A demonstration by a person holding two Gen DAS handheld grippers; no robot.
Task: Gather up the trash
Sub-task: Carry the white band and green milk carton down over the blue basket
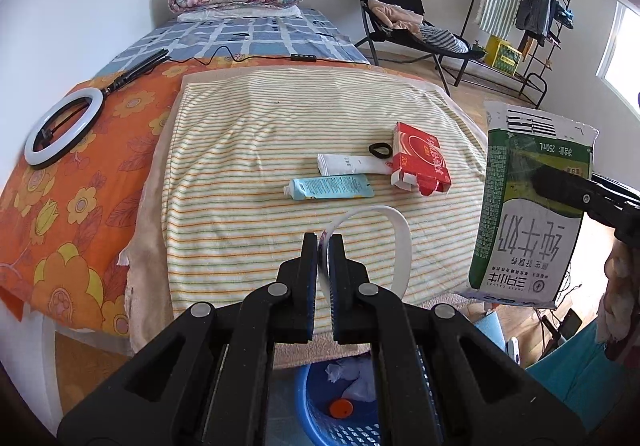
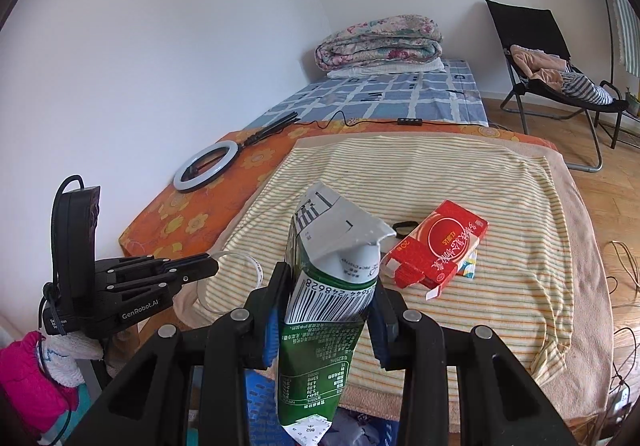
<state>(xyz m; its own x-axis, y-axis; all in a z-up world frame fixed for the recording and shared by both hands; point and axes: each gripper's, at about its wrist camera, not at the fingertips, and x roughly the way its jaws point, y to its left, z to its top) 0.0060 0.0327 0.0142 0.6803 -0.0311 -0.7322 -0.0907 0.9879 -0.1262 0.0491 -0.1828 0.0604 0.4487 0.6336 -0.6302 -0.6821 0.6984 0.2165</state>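
While both your grippers are closed on trash above the bin, three more pieces lie on the striped towel.

Your left gripper [image 1: 325, 242] pinches a thin white band [image 1: 394, 236], its fingers almost pressed together on the strip, and the loop curls out ahead and to the right of the tips. Your right gripper [image 2: 330, 306] clamps the green milk carton [image 2: 326, 310] by its two sides; the carton is flattened and its torn end points forward. Under both grippers stands the blue bin [image 1: 316, 414], with crumpled paper inside. Ahead of the left gripper, on the towel [image 1: 256, 118], you see a blue tube [image 1: 330, 187], behind it a white tube [image 1: 352, 164], and to their right a red box [image 1: 420, 162]. A black hair tie [image 1: 380, 150] lies just beside the box.
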